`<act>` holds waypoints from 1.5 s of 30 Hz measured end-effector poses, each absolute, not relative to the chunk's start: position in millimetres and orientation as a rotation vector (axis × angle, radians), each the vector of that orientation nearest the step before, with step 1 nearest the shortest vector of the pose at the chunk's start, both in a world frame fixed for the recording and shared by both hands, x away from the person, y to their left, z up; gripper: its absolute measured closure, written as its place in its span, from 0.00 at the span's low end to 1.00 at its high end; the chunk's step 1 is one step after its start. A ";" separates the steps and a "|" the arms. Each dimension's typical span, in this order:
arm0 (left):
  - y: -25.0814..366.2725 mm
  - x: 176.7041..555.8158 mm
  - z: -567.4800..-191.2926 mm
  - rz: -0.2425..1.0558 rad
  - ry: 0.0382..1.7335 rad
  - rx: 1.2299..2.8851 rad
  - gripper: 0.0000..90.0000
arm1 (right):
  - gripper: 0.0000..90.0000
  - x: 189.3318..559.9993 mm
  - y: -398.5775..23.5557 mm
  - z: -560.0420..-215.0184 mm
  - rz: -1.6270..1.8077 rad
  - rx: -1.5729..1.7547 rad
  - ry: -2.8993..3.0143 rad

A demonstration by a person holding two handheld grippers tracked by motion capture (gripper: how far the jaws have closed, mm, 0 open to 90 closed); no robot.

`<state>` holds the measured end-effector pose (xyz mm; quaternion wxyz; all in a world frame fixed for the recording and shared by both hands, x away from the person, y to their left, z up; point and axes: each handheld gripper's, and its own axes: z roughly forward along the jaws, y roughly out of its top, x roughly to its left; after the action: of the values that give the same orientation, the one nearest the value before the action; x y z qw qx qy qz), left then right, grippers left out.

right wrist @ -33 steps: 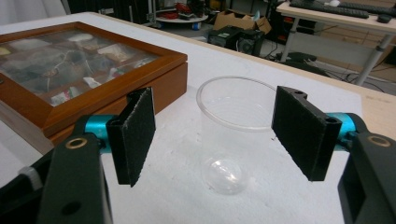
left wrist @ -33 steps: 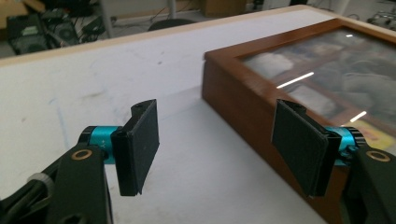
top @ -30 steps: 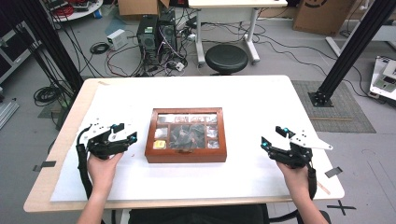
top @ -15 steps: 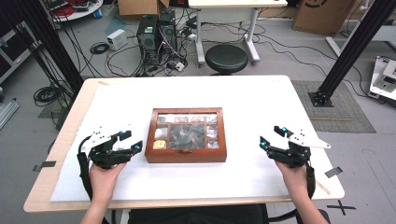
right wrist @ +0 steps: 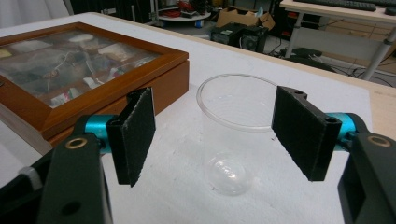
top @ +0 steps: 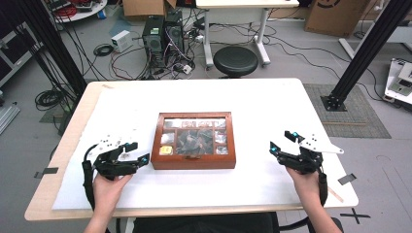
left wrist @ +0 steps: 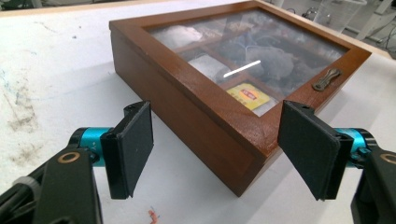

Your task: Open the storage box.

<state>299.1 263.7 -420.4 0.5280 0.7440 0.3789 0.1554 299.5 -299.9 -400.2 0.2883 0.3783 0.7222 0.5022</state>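
**Inspector:** The wooden box (top: 193, 141) sits at the centre of the frame on the white surface (top: 262, 97) in the high view, lid closed, glass top showing compartments of small packets. A metal clasp (left wrist: 327, 79) sits on its front rail.

**Assistant:** And the left gripper (top: 137, 153)?

**Inspector:** Lower left of the high view, just beside the box's near left corner, apart from it. Its fingers (left wrist: 133, 147) have just been opening and stand wide, the box corner ahead of them, nothing pressed.

**Assistant:** The right gripper (top: 282, 142)?

**Inspector:** Lower right, well apart from the box. Its fingers (right wrist: 135, 140) stand wide on either side of a clear plastic cup (right wrist: 233, 135), upright beside the box, without touching it.

**Assistant:** Handling assessment?

**Inspector:** The box is judged stiff and fairly heavy, its varnished sides likely slippery; the glass pane is fragile and should not be pressed. Best hold is the wooden lid rim near the clasp. The cup is judged light, thin and easily crushed or tipped; take it gently across its wall, below the rim.
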 end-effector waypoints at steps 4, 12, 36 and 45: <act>262.5 300.8 -423.7 0.359 0.909 1.813 0.29 | 0.34 299.5 -299.8 -400.3 1.341 1.009 1.928; 259.8 305.1 -428.5 0.294 0.910 1.857 0.29 | 0.34 301.0 -299.1 -400.8 1.340 1.011 1.934; 245.2 303.9 -429.4 0.220 0.832 1.948 0.35 | 0.34 301.5 -298.3 -401.2 1.345 1.013 1.942; 241.2 304.3 -430.7 0.229 0.835 1.984 0.44 | 0.34 301.7 -297.8 -401.2 1.345 1.009 1.946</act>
<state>304.3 241.2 -430.7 0.4691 0.8094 0.3407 0.0935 301.7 -297.8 -401.2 0.2812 0.3765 0.7262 0.5019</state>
